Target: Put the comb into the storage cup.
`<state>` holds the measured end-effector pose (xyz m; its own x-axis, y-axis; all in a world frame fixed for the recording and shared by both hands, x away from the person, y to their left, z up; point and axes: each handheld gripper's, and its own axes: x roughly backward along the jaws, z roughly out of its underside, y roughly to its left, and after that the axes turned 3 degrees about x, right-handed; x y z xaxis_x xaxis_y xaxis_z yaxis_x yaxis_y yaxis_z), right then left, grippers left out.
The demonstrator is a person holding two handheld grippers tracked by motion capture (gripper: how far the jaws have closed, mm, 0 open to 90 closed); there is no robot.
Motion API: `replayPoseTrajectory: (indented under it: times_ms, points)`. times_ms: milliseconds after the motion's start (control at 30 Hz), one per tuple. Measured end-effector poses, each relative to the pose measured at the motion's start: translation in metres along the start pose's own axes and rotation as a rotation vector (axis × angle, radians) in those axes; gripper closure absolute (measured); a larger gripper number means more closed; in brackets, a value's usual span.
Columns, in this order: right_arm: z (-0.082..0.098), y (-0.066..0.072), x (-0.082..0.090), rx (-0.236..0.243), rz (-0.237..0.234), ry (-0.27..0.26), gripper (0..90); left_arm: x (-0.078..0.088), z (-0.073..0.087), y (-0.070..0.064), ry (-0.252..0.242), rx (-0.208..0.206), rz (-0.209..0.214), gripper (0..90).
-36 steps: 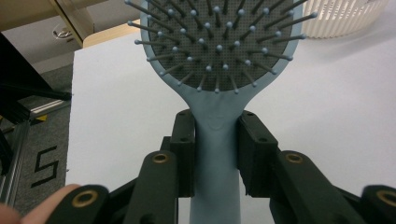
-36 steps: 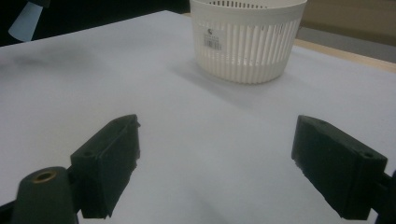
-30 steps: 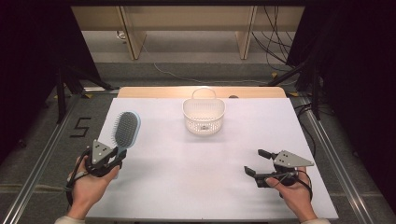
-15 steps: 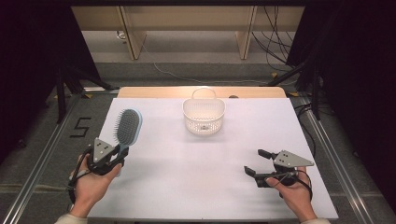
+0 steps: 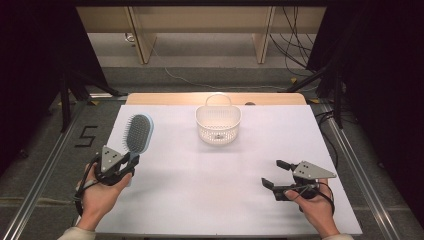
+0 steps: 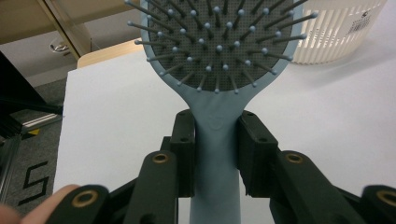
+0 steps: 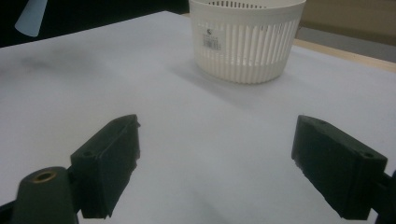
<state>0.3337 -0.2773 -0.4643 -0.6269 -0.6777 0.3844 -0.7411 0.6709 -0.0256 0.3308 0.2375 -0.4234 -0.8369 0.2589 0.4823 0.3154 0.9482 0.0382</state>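
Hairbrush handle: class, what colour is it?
Light blue; the hairbrush handle shows best in the left gripper view.

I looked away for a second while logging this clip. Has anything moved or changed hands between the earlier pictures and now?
Nothing visibly changed. The left gripper is still shut on the hairbrush handle, the right gripper still rests open over the table, and the white basket sits where it was.

High view overhead, facing forward; gripper views low, sharing basket.
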Motion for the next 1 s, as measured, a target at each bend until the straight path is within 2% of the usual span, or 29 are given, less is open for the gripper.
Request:
replayPoseTrajectory:
  times_ms: [1000]
  points:
    - [0.0003, -0.0001, -0.0002, -0.001, 0.002, 0.001, 15.9, -0.0058, -0.0079, -0.0041, -0.024, -0.014, 0.003, 69.9]
